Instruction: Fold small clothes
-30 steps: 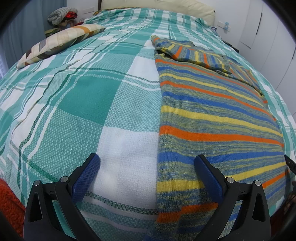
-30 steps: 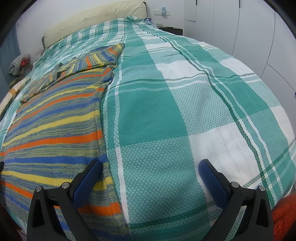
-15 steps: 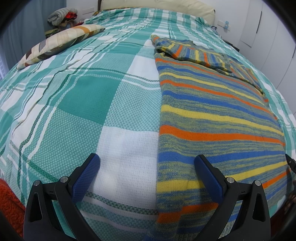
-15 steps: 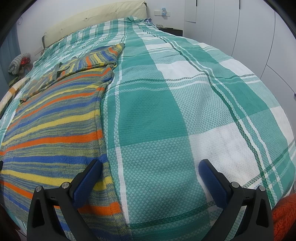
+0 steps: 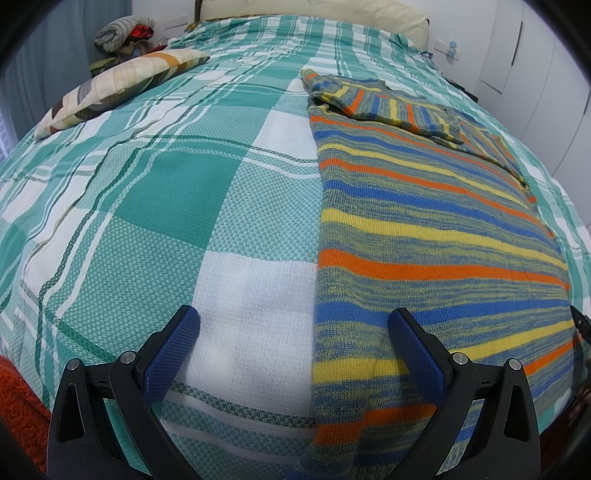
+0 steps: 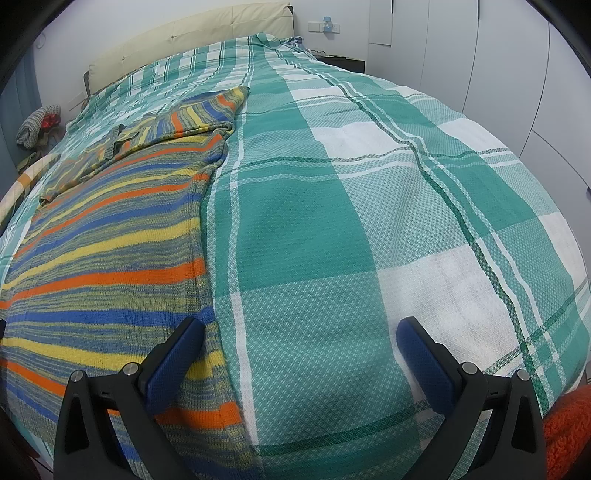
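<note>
A striped knit sweater (image 5: 424, 236) in blue, yellow, orange and grey lies flat on the bed, with its sleeves folded across the far end. It also shows in the right wrist view (image 6: 110, 251). My left gripper (image 5: 295, 347) is open and empty, just above the sweater's near left edge and hem corner. My right gripper (image 6: 299, 354) is open and empty, over the sweater's near right edge, its left finger above the knit.
The bed is covered with a green and white plaid spread (image 5: 147, 206). A patchwork pillow (image 5: 118, 88) lies at the far left. A pile of clothes (image 5: 122, 33) sits beyond it. White wardrobe doors (image 6: 498, 55) stand on the right. Orange fabric (image 6: 569, 424) shows at the near edge.
</note>
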`<state>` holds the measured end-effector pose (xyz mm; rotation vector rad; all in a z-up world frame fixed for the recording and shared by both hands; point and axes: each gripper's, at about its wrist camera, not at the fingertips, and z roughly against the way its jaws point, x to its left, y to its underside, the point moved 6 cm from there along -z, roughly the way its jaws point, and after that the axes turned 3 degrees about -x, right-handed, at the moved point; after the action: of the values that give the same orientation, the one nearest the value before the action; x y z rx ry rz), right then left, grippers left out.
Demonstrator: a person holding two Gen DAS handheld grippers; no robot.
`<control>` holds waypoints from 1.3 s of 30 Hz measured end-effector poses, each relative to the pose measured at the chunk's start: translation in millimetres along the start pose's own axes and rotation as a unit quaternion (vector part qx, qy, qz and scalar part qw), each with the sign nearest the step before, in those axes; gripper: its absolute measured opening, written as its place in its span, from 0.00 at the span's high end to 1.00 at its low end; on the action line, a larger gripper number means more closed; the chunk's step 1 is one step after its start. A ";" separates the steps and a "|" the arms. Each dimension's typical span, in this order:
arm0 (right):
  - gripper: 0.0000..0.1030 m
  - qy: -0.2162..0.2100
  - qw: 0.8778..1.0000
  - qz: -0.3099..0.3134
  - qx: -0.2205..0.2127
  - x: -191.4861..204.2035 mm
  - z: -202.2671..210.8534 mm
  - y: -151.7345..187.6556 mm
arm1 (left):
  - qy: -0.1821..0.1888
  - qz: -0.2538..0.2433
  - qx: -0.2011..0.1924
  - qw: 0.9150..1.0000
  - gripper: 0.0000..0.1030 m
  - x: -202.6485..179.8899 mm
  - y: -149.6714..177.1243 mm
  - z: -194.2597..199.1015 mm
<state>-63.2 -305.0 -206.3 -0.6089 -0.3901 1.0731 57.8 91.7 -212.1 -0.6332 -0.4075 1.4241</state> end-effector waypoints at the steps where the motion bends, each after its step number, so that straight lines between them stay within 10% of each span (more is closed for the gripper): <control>1: 0.00 0.000 1.000 0.000 0.000 0.1 0.1 0.1 | 0.000 0.000 0.000 1.000 0.01 0.1 0.1 0.0; 39: 0.00 0.002 1.000 0.002 -0.003 1.2 1.7 2.5 | -0.002 -0.004 0.000 1.000 0.00 0.4 1.3 -0.9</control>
<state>-65.4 -302.6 -206.6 -0.6185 -0.3891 1.0752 57.4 92.0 -213.7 -0.6267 -0.4128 1.4185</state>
